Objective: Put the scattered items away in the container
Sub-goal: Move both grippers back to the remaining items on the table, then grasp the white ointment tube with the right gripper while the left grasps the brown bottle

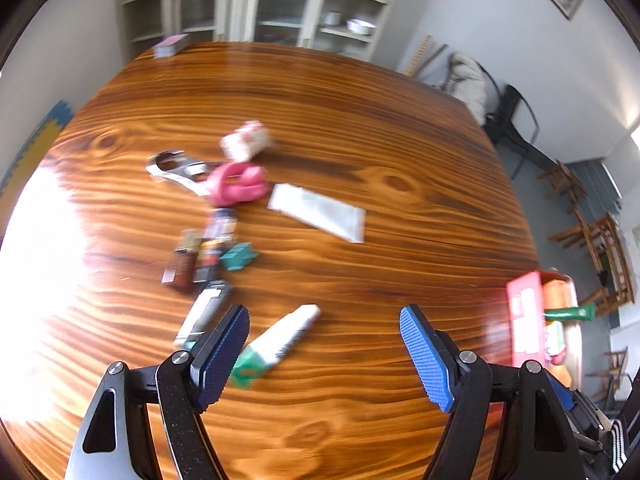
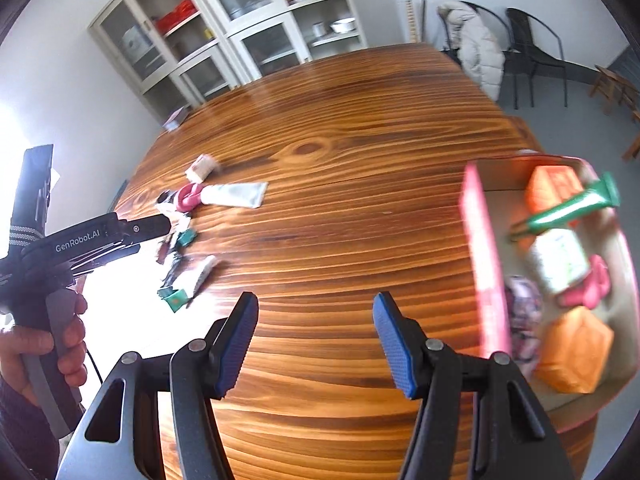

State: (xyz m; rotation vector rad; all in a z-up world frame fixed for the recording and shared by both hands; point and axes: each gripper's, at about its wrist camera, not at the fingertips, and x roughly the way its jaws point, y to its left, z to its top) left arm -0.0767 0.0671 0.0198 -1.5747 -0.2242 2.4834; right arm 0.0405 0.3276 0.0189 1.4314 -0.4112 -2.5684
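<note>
Approaching the white tube with a green cap [image 1: 280,338] lying on the desk [image 1: 360,140], your released, empty left hand-held gripper [image 1: 324,344] should pinch its light, soft body mid-length, not the slippery cap.

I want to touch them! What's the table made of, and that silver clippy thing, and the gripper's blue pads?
The table looks like varnished wood: wavy orange-brown grain, knots, a glossy glare. The silver clip thing looks like shiny metal, though it is blurred, so that is a guess. The blue pads on the left gripper look like bumpy rubber or plastic, matte with tiny ridges.
</note>
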